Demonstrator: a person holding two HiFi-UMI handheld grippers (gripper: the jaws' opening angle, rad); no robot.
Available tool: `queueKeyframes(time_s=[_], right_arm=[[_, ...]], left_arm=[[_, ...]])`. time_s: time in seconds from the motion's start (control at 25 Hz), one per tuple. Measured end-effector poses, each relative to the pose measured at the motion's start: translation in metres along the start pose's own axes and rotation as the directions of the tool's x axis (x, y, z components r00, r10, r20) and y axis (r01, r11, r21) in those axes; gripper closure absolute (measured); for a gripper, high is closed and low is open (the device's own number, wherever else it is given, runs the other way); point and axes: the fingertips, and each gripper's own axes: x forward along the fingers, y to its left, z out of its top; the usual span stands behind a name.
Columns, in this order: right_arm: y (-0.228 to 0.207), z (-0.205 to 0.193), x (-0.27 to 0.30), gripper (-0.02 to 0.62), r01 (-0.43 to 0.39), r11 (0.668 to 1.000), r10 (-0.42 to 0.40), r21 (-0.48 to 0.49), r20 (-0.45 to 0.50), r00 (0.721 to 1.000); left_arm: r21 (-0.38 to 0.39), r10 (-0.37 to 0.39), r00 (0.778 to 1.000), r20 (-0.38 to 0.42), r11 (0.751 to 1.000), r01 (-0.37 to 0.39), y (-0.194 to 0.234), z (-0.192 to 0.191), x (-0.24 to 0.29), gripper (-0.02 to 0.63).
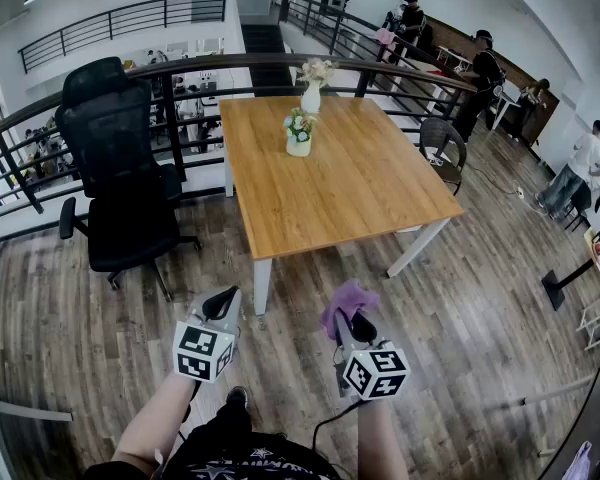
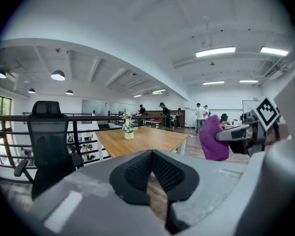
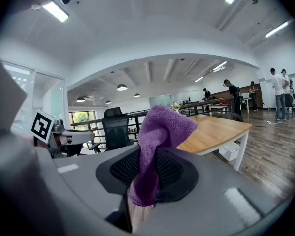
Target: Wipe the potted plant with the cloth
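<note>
Purple cloth (image 3: 162, 127): clamped in right gripper (image 3: 146, 172).
Left gripper (image 2: 152, 173): closed, nothing held.
Potted plant (image 1: 299, 131): placed on wooden table (image 1: 360, 193).

We see a big bright room with a brown wood floor (image 1: 480, 308). A wooden tabletop (image 1: 350, 183) on white legs stands by a black railing (image 1: 170, 118). A black office chair (image 1: 110, 138) is near it. Long lights (image 2: 215, 51) shine on the white ceiling.
</note>
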Motion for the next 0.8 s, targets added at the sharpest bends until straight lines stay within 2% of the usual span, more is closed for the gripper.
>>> queueKeyframes(time_s=[0.36,0.56,0.8], right_arm=[[-0.008,-0.022,-0.053,0.511,0.007,1.000,-0.008,-0.011,-0.017,1.000],[-0.004,-0.027,-0.065,0.511,-0.001,1.000,0.000,-0.023,-0.028,1.000],[0.000,-0.039,-0.083,0.511,0.007,0.999,-0.008,-0.031,-0.052,0.999]], left_arm=[[-0.017,-0.032,0.999,-0.015,0.999,0.032,-0.051,-0.015,-0.025,0.604],[-0.017,-0.035,0.999,-0.018,0.999,0.035,-0.062,-0.021,-0.035,0.604],[-0.049,-0.014,0.999,-0.052,0.999,0.012,-0.066,-0.047,-0.058,0.604]])
